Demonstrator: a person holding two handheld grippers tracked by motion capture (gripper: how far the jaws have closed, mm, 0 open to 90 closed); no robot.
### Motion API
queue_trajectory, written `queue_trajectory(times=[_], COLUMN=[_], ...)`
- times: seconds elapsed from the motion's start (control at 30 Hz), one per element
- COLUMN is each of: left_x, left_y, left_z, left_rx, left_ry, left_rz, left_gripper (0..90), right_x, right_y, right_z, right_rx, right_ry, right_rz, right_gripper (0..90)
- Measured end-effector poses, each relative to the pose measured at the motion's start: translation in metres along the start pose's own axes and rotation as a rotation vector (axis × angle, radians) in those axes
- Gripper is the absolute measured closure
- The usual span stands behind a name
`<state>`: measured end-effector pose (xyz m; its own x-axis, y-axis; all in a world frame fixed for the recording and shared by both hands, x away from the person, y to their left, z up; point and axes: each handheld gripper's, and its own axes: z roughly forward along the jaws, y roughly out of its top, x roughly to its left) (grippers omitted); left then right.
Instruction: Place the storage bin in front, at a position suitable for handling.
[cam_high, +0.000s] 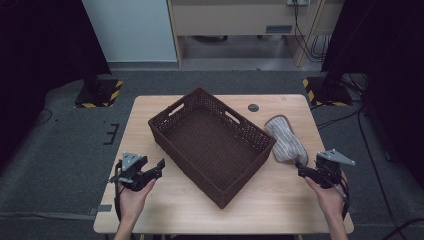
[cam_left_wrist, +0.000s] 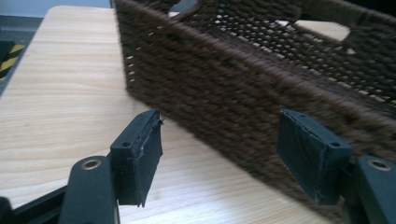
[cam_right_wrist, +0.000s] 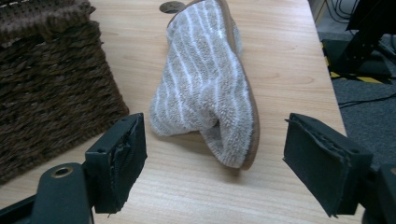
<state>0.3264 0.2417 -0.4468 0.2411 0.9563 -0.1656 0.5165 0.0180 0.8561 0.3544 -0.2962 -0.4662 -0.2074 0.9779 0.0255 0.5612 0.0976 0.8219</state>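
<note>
The striped slipper (cam_high: 286, 140) lies on its side on the table (cam_high: 280, 200), toward your right edge, just beside the right long wall of the dark woven basket (cam_high: 212, 145). In the right gripper view the slipper (cam_right_wrist: 205, 88) sits straight ahead of your jaws, its fuzzy grey-and-white upper facing you and its tan sole edge turned to the right; a small dark round disc (cam_right_wrist: 171, 6) is set into the tabletop just past its far end.

Your right gripper (cam_high: 305, 171) hovers just short of the slipper's near end with its jaws spread wide, nothing between the pads (cam_right_wrist: 122, 161), nothing touched.

The basket stands at an angle across the middle of the table, with cut-out handles in its end walls.

Your left gripper (cam_high: 152, 167) is near the basket's left corner, also spread wide and holding nothing; in the left gripper view its pads (cam_left_wrist: 140, 156) point at the woven side wall (cam_left_wrist: 243, 88) without touching it.
</note>
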Motion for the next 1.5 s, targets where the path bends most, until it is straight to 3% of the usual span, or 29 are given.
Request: queue_trajectory(times=[0.17,0.37,0.57,0.7,0.9,1.23,1.5], left_x=[-0.017,-0.037,-0.056,-0.063,-0.068,-0.067,-0.055], left_y=[0.005,0.009,0.012,0.010,0.006,0.008,0.009], left_z=[0.005,0.014,0.027,0.034,0.042,0.042,0.041], left_rx=[0.005,0.012,0.017,0.022,0.024,0.036,0.051], left_ry=[-0.026,-0.061,-0.076,-0.088,-0.099,-0.098,-0.120], left_rz=[0.038,0.041,0.073,0.063,0.045,0.048,0.028], left_gripper=[28.8,27.1,24.2,24.4,24.0,23.8,25.7], right_x=[0.001,0.002,0.004,0.004,0.006,0.019,0.036], right_y=[0.000,-0.001,-0.001,-0.001,0.001,0.011,0.034], right_z=[0.002,0.002,0.003,0.003,0.005,0.007,0.010], right_rx=[0.003,-0.004,-0.013,-0.013,-0.028,-0.054,-0.097], right_ry=[0.002,0.014,0.022,0.024,0.047,0.112,0.161], right_rz=[0.005,-0.004,-0.008,-0.010,-0.022,-0.041,-0.067], right_gripper=[21.5,22.2,22.6,23.8,26.7,31.7,37.2])
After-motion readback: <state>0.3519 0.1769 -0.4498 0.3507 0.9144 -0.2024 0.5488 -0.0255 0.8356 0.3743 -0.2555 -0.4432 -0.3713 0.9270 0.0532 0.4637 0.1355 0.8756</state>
